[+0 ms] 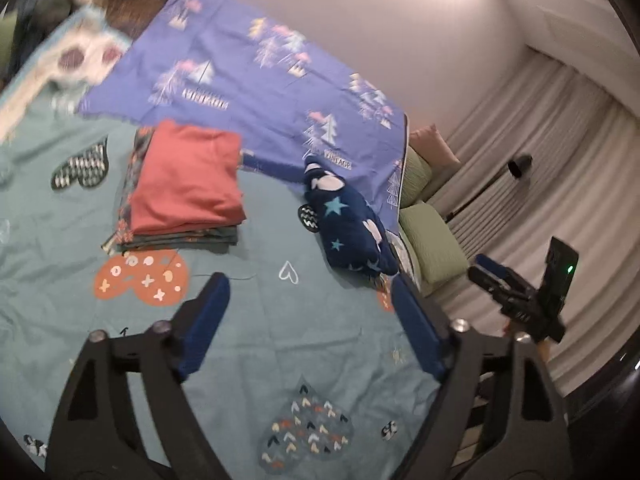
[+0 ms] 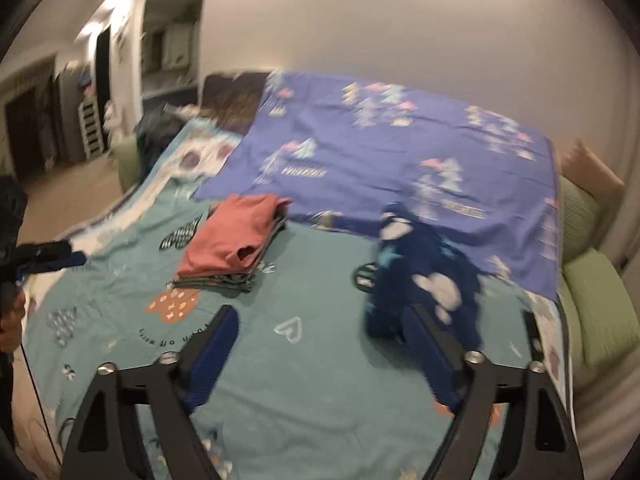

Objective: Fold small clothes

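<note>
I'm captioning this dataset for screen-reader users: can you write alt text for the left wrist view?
The open left gripper hovers above a teal bedsheet, holding nothing. Beyond it sit a folded stack topped by a coral-red garment and, to its right, a crumpled navy star-print garment, with a purple tree-print sheet behind. The right gripper shows at the bed's right edge.

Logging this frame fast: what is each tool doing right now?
Left tool: open, holding nothing, above the teal sheet.
Right tool: open, holding nothing, near the navy garment.
</note>
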Demonstrator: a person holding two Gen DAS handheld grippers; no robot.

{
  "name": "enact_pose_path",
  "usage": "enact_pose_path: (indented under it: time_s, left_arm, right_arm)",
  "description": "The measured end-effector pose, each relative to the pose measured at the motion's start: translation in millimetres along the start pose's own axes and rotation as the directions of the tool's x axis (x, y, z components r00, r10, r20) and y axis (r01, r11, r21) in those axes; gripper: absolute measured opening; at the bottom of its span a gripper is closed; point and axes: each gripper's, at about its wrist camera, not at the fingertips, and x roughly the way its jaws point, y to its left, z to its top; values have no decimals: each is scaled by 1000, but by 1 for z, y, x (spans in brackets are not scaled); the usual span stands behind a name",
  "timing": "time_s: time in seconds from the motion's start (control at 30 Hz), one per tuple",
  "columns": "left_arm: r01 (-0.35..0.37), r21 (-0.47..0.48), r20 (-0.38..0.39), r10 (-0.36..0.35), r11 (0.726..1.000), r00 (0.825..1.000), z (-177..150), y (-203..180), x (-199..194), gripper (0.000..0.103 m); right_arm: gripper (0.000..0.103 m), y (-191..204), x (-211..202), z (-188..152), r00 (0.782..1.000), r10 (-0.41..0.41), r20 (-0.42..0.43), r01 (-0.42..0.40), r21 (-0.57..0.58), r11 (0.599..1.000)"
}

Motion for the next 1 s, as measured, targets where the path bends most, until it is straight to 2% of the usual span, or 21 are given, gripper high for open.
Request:
enact_pose_path:
  time_s: [0.1,0.13,0.17,0.23,0.27,0.3,0.33,0.43,0.57,0.6,0.63,0.77,1.0]
  left_arm:
    - [-137,61,44,134,989,990,-29,-22,-13,84]
    - [-222,87,73,216,971,974,-43,-31,-17,84]
    - [-275,109,95,265,955,960,-54,-37,-17,84]
    - [-389,178,156,364,904,918,-78,-56,-21,86]
    - [-447,216,182,414,868,892,-91,-68,-22,94]
    - [-471,238,196,434,849,880,-101,-76,-22,98]
    - [-477,247,210,434,843,876,-108,-82,-25,101]
    - [-505,233,242,453,831,858,-129,-99,-33,101]
    - [-513,188,191,481,837,856,-143,-115,-38,102]
    - [-524,187,180,495,831,850,-145,-118,-38,102]
    - [-546,194,175,518,815,837,-148,-122,-39,102]
    - [-584,231,202,549,778,811,-161,-138,-44,102]
    - [-595,234,218,555,769,803,-168,-148,-53,102]
  right_arm:
    - [95,-20,-32,-26,999,-27,18,26,66,998]
    - [96,-26,-40,-39,999,-51,12,50,103,993]
    - [96,-29,-45,-52,997,-80,2,79,131,988]
    - [96,-30,-57,-76,993,-120,-9,120,170,978]
    - [96,-30,-63,-86,991,-137,-8,136,188,973]
    - [96,-29,-69,-96,988,-152,-8,151,206,967]
    - [96,-27,-78,-108,986,-168,-6,165,221,961]
    - [99,-14,-96,-129,977,-214,11,206,226,952]
    - [99,-1,-117,-148,979,-202,25,189,265,946]
    - [100,1,-120,-152,983,-183,16,171,284,943]
    - [100,2,-121,-153,985,-174,12,163,295,941]
    - [100,7,-127,-158,991,-135,11,125,307,944]
    - [100,12,-128,-161,991,-136,2,130,288,949]
